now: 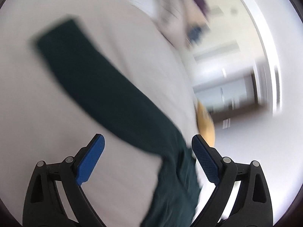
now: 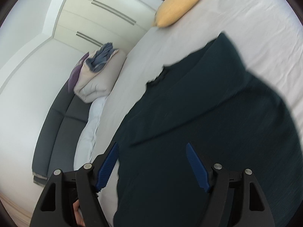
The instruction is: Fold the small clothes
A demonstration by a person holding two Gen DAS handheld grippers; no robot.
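Both blue-padded tongs, left (image 1: 147, 162) and right (image 2: 152, 165), gape apart over dark green knit garment (image 2: 217, 124) on white-sheeted bed (image 2: 255, 19); blur possibly signals fast travel, risking a bunched, crooked fold.

We saw a white-sheeted bed (image 2: 236, 15) with a yellow pillow (image 2: 178, 6) at its far edge. Left of it stood a dark sofa (image 2: 62, 124) carrying folded bedding (image 2: 98, 75), before cream wardrobe doors (image 2: 98, 19).

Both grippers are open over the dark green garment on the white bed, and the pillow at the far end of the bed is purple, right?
Not quite. The pillow on the bed is yellow, as the right wrist view shows. The rest holds: left gripper and right gripper are open over the dark green garment.
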